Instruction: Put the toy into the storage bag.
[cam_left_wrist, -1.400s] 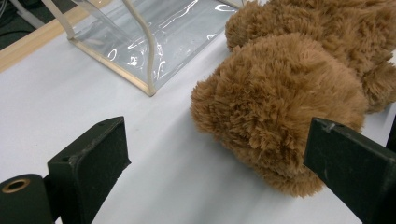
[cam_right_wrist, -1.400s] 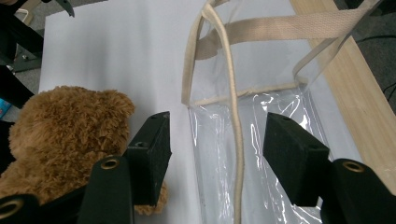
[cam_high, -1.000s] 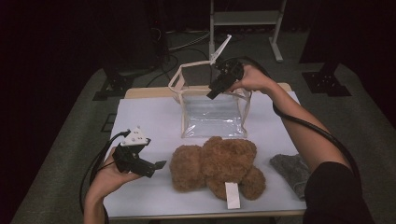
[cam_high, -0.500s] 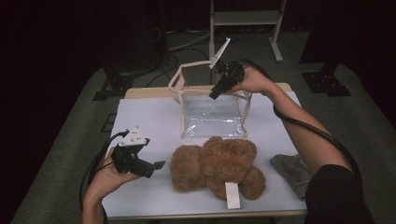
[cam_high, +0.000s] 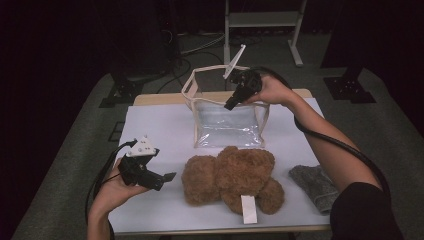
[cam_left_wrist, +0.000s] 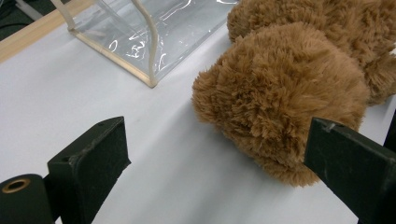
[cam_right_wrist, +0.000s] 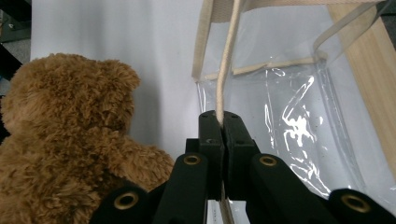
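A clear plastic bag (cam_high: 227, 125) with cream trim stands open at the back of the table. My right gripper (cam_high: 229, 106) reaches down to its top edge. Its jaws have just been closing and are now shut on the bag's cream strap (cam_right_wrist: 229, 56), which runs up from between the pads (cam_right_wrist: 223, 116). A brown teddy bear (cam_high: 232, 177) lies in front of the bag. My left gripper (cam_high: 167, 177) hovers just left of the bear's head (cam_left_wrist: 285, 93), open, with nothing between its jaws (cam_left_wrist: 219, 163). The bag's corner (cam_left_wrist: 140, 32) lies beyond.
A grey cloth (cam_high: 315, 185) lies at the table's right front. A white tag (cam_high: 248, 210) sticks out from the bear toward the front edge. The white table cover (cam_high: 160, 125) is bare at the left. A metal stand (cam_high: 260, 20) rises behind the table.
The right gripper has stayed at the bag's top edge with only a slight shift. The left hand, the bear and the cloth have not moved.
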